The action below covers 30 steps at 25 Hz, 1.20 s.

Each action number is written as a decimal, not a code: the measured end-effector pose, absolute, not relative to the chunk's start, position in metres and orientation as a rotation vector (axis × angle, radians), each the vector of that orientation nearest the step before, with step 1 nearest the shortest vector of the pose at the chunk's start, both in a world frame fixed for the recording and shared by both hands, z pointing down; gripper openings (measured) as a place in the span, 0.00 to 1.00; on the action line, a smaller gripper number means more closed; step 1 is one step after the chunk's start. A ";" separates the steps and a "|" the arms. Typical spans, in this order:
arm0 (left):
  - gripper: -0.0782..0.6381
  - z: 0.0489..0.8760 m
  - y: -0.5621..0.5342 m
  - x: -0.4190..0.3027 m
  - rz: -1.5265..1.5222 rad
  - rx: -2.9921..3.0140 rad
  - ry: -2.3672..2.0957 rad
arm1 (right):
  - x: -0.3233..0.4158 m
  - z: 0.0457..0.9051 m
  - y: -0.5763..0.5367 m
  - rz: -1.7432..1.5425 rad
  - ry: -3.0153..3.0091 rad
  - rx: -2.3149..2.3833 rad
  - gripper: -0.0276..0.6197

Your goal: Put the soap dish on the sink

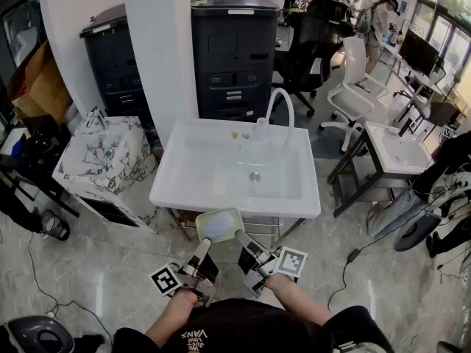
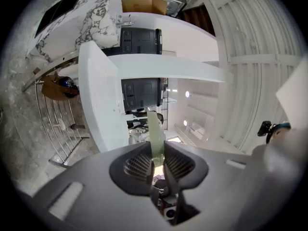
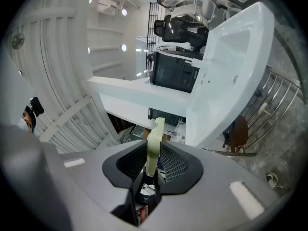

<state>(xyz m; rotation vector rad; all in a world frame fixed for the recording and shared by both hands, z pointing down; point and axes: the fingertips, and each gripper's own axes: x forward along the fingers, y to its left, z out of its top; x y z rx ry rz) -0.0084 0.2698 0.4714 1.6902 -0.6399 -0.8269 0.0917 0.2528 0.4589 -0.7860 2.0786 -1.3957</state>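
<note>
A pale green soap dish (image 1: 219, 225) hangs in the air just in front of the white sink's front rim (image 1: 235, 203), below the level of the basin. My left gripper (image 1: 204, 245) is shut on the dish's near left edge. My right gripper (image 1: 240, 236) is shut on its near right edge. In the left gripper view the dish (image 2: 155, 131) shows edge-on, pinched between the ribbed pads of the gripper (image 2: 157, 157), with the sink (image 2: 98, 105) beyond. The right gripper view gives the same: a thin green edge of the dish (image 3: 154, 138) in the gripper (image 3: 153, 160), the sink (image 3: 231, 66) ahead.
A curved white faucet (image 1: 283, 107) stands at the sink's back edge. A metal rack (image 2: 55, 129) runs under the basin. A marble-patterned cabinet (image 1: 107, 160) stands to the left, and a black cabinet (image 1: 234, 57) behind. A second sink (image 1: 397, 149) and office chairs (image 1: 353, 87) are on the right.
</note>
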 end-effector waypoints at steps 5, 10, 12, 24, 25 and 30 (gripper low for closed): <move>0.29 0.471 0.255 -0.017 -0.816 1.703 -0.632 | 0.083 0.457 0.240 -1.387 2.067 -0.792 0.16; 0.29 0.472 0.236 -0.027 -0.798 1.707 -0.613 | 0.074 0.461 0.224 -1.392 2.041 -0.818 0.16; 0.29 0.471 0.228 -0.031 -0.790 1.710 -0.603 | 0.070 0.461 0.216 -1.379 2.044 -0.831 0.16; 0.29 0.472 0.167 -0.070 -0.742 1.736 -0.542 | 0.032 0.464 0.162 -1.349 1.979 -0.884 0.16; 0.29 0.473 0.162 -0.074 -0.736 1.733 -0.536 | 0.029 0.465 0.158 -1.347 1.972 -0.889 0.16; 0.29 0.475 0.137 -0.087 -0.702 1.731 -0.501 | 0.016 0.470 0.138 -1.347 1.924 -0.932 0.16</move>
